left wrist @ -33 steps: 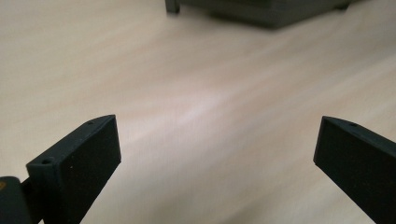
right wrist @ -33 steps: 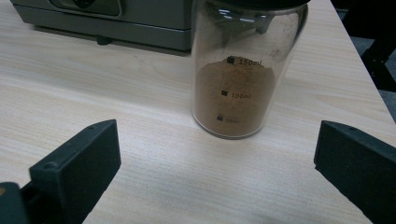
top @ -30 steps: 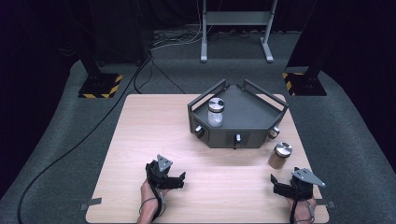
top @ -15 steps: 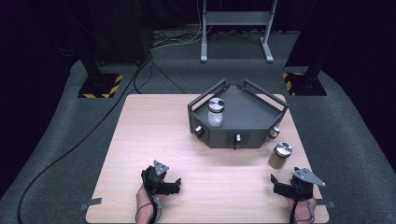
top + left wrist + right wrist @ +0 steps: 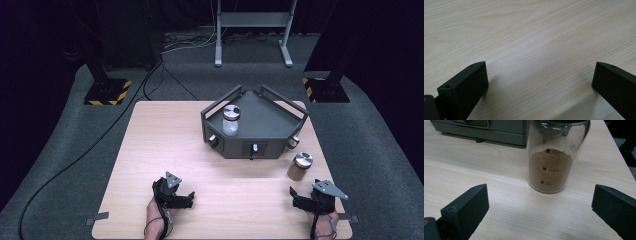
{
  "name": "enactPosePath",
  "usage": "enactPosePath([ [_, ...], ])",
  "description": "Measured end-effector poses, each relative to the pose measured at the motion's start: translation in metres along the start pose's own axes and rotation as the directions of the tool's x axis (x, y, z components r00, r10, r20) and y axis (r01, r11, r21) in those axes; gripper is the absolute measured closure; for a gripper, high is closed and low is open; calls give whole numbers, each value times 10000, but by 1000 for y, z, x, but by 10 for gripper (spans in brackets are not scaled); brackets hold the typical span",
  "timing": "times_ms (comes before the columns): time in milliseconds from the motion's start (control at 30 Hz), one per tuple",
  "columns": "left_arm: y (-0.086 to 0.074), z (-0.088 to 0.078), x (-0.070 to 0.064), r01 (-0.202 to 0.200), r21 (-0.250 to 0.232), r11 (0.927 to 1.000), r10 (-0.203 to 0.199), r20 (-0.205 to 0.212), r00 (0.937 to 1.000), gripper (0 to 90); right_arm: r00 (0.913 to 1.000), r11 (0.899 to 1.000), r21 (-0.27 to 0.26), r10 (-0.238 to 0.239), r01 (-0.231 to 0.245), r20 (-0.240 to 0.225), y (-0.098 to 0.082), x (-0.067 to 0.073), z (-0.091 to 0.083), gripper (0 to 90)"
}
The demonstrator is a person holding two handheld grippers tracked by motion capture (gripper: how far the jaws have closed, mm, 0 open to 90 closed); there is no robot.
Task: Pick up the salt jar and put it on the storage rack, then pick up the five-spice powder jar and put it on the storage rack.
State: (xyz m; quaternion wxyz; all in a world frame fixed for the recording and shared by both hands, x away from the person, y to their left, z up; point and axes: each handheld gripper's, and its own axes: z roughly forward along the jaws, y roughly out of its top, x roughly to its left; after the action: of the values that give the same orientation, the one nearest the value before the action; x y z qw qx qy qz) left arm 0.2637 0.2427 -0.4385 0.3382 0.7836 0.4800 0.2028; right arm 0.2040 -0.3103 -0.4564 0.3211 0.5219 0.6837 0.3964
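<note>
A glass jar of brown powder (image 5: 300, 166) with a metal lid stands on the wooden table (image 5: 165, 140), right of the grey rack's front. In the right gripper view that brown jar (image 5: 554, 162) rises just ahead of my jaws, with volume marks on its side. My right gripper (image 5: 295, 197) rests open near the table's front right corner, nothing between its jaws (image 5: 540, 207). My left gripper (image 5: 189, 199) lies open at the front left of centre, with bare wood between its jaws (image 5: 540, 85). A second jar with white contents (image 5: 230, 120) stands inside the rack.
The grey angular rack (image 5: 270, 145) with knobs on its front occupies the back right of the table; its front edge (image 5: 481, 131) shows in the right gripper view. A cable (image 5: 80, 155) runs over the grey floor left of the table. Metal stand legs (image 5: 252, 35) rise behind.
My left gripper has slid back toward the table's front edge and turned a little. The right gripper and both jars have stayed put.
</note>
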Motion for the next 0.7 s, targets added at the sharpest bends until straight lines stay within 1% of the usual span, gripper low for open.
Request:
enactPosePath([
  [167, 0, 0, 0, -1, 4, 10000, 1, -1, 10000, 2, 9999, 9999, 76, -116, 116, 0, 1, 1, 1, 0],
  [333, 1, 0, 0, -40, 36, 10000, 40, 9, 10000, 2, 10000, 10000, 2, 6, -6, 20, 0, 0, 0, 1],
  [567, 0, 0, 0, -8, 13, 10000, 8, 3, 10000, 3, 10000, 10000, 16, -5, 5, -14, 0, 0, 0, 3],
  [700, 0, 0, 0, 3, 10, 10000, -3, 4, 10000, 3, 10000, 10000, -83, 45, -45, 33, -2, 0, -1, 3],
])
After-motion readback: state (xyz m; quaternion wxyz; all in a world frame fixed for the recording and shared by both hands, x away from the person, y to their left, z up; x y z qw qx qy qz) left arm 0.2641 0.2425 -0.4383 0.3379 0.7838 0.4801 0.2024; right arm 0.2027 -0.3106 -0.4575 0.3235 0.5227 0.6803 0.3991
